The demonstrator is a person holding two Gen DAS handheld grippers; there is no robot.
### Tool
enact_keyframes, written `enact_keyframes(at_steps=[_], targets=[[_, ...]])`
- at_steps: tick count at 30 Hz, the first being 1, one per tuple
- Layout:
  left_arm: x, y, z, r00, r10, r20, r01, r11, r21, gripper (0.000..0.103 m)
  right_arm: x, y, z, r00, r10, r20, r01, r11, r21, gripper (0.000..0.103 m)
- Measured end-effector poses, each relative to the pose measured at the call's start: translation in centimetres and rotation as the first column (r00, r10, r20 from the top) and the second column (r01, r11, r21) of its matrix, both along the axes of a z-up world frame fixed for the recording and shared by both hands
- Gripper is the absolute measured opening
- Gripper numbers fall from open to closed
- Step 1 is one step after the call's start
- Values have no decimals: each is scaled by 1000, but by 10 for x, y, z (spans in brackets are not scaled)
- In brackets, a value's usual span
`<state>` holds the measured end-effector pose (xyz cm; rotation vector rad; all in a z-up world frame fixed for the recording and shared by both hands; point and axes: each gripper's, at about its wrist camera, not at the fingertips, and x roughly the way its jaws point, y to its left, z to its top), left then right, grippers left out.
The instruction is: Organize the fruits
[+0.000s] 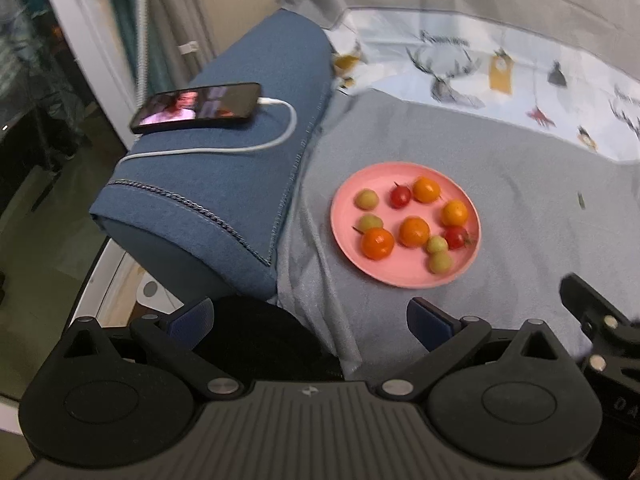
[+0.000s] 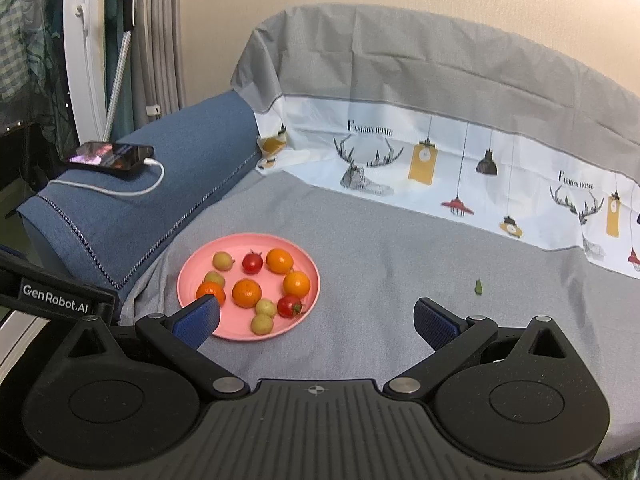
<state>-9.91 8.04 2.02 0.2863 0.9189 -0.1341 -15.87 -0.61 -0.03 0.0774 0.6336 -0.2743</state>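
Observation:
A pink plate point(image 1: 404, 278) point(image 2: 244, 334) lies on the grey sofa cover. On it are several oranges point(image 1: 377, 243) point(image 2: 247, 293), two red tomatoes point(image 1: 400, 196) point(image 2: 253, 263) and several small yellow-green fruits point(image 1: 367, 199) point(image 2: 222, 260). My left gripper point(image 1: 312, 320) stands open, near and left of the plate, empty. My right gripper point(image 2: 316, 324) is open too, just right of the plate; its left blue pad point(image 2: 198, 320) overlaps the plate's near rim in the view. Nothing is held.
A blue armrest point(image 1: 208, 184) point(image 2: 132, 208) on the left carries a phone point(image 1: 196, 108) point(image 2: 112, 156) on a white cable. A printed cloth backrest point(image 2: 440, 152) rises behind. A small green scrap point(image 2: 478, 287) lies on the cover at right.

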Motion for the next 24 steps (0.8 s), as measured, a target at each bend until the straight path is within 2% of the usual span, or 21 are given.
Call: enact_keyframes(at_steps=[5, 16, 21, 24], targets=[[3, 3, -2, 1000, 23, -8, -23, 1000, 17, 103, -3, -2, 1, 1000, 13, 21, -14, 1000, 25, 102], [-7, -3, 2, 997, -37, 73, 34, 999, 32, 103, -4, -3, 5, 1000, 5, 24, -6, 1000, 28, 102], [-17, -6, 14, 984, -56, 170, 52, 998, 26, 103, -9, -4, 8, 998, 1, 62, -4, 999, 42, 102], [-18, -8, 14, 984, -83, 155, 84, 997, 2, 103, -10, -6, 7, 998, 0, 59, -4, 998, 58, 102]])
